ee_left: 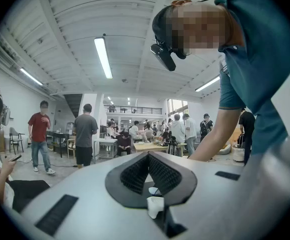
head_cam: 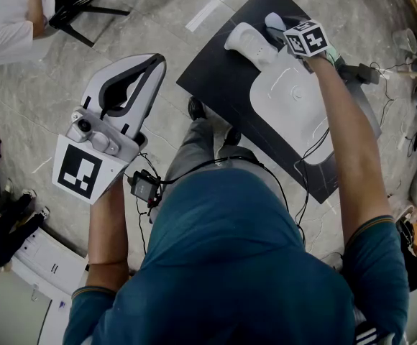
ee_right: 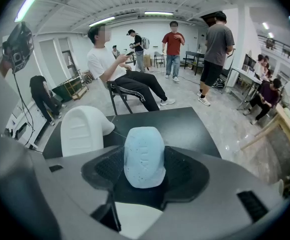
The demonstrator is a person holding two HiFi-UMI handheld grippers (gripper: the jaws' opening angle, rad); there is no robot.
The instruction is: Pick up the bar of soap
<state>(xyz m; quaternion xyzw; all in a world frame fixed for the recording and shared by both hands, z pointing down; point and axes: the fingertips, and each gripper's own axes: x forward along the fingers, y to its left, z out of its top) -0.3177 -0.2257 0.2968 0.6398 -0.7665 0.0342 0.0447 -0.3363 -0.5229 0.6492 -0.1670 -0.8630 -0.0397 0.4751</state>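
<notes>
The bar of soap [ee_right: 144, 154] is pale blue and rounded. In the right gripper view it stands on end between the two dark pads, which press on its sides, so my right gripper [ee_right: 145, 168] is shut on it. In the head view the soap [head_cam: 273, 21] shows just beyond the marker cube [head_cam: 306, 38], over the far end of the black table [head_cam: 216, 77]. My left gripper [head_cam: 158, 62] is held out to the left, away from the table. Its jaws meet at the tips with nothing between them, as the left gripper view [ee_left: 148, 156] also shows.
A white moulded basin [head_cam: 295, 106] and a white ribbed block [head_cam: 250, 43] [ee_right: 82, 129] lie on the black table. Cables trail across the floor near my feet. A person sits on a chair [ee_right: 117, 69] beyond the table, and others stand further back.
</notes>
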